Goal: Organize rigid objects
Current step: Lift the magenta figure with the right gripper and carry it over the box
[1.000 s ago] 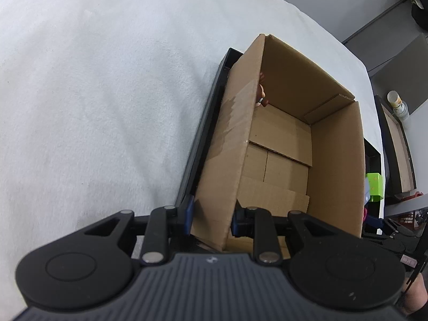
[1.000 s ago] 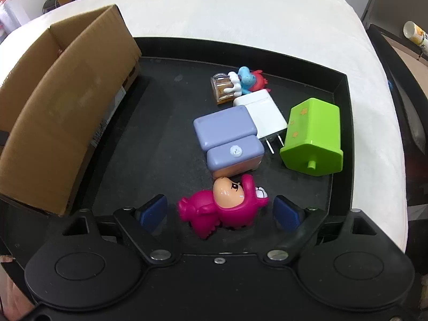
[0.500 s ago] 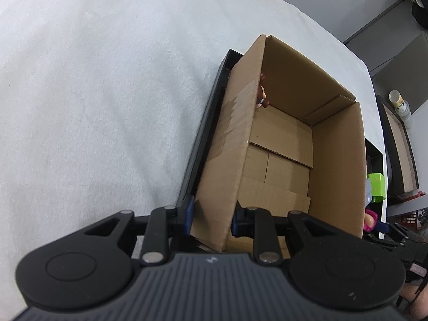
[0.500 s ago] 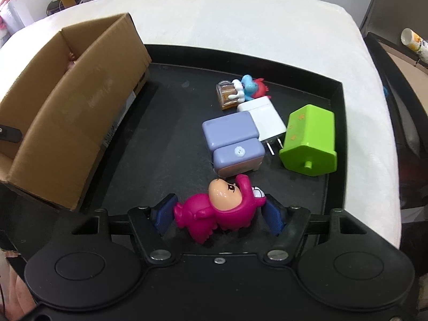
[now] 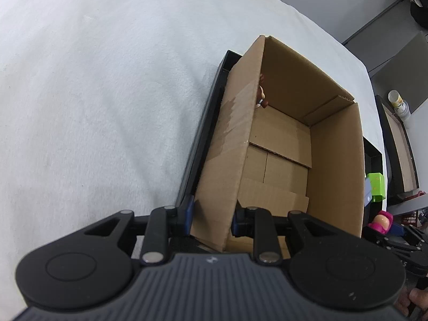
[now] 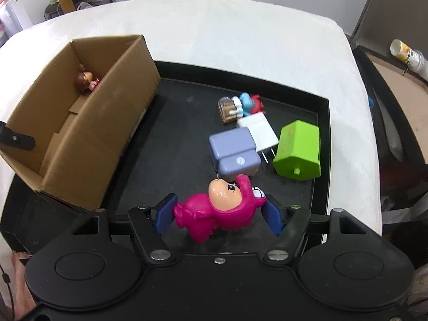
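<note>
Right jaws closed on the glossy pink figurine (image 6: 222, 211), rounded, peach-faced; left gripper (image 5: 211, 215) clamps the matte cardboard box (image 5: 222, 165) wall.

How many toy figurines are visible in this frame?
3. A pink figurine between the right hand-held gripper fingers, a brown-haired figurine inside the cardboard box, and a blue figurine on the black tray. Others may hide behind the box walls.

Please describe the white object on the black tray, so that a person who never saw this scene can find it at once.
Look at the black tray on the white table, right of the cardboard box. Between the lavender case and the green block lies a white charger plug. It alone is white, flat, with two metal prongs.
</note>
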### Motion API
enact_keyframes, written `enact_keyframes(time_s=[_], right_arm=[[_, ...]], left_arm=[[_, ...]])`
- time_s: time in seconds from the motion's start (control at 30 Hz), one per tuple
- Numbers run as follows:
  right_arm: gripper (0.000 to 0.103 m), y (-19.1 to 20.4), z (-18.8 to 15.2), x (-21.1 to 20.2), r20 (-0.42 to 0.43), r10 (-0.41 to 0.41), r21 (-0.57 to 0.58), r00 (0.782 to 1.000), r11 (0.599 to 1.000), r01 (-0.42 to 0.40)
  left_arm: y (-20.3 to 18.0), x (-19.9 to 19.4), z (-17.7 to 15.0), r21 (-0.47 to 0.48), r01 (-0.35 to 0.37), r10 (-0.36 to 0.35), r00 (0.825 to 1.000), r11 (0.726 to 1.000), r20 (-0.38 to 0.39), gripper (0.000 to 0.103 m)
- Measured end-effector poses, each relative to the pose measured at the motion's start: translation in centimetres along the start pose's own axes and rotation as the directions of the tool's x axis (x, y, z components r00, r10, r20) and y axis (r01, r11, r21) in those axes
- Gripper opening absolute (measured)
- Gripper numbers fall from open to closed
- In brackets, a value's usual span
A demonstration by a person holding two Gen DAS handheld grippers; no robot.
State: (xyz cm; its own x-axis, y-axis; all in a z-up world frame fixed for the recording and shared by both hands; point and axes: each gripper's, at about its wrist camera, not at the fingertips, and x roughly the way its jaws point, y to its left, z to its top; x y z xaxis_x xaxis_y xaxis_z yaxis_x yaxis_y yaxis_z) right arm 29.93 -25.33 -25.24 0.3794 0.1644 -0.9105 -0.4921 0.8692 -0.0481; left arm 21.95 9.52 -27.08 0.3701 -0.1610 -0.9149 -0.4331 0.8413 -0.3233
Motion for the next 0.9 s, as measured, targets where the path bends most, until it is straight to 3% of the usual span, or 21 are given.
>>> enact_keyframes(time_s=[0.47,0.9], right_arm=[[0.067,1.8,2.8,-3.3,0.074,-0.075,0.017,0.994,0.997,0.074],[0.068,4.4,6.1,-4.4,0.128,-0.059,-0.007,0.99,0.998,0.06]], left_arm=[[-0.4,-0.1,0.2,0.025,0.0,0.0,1.0,1.0,0.0,0.025],[0.0,0.3,0.1,0.007,0.023,-0.023,1.0,1.0,-0.008,0.026]])
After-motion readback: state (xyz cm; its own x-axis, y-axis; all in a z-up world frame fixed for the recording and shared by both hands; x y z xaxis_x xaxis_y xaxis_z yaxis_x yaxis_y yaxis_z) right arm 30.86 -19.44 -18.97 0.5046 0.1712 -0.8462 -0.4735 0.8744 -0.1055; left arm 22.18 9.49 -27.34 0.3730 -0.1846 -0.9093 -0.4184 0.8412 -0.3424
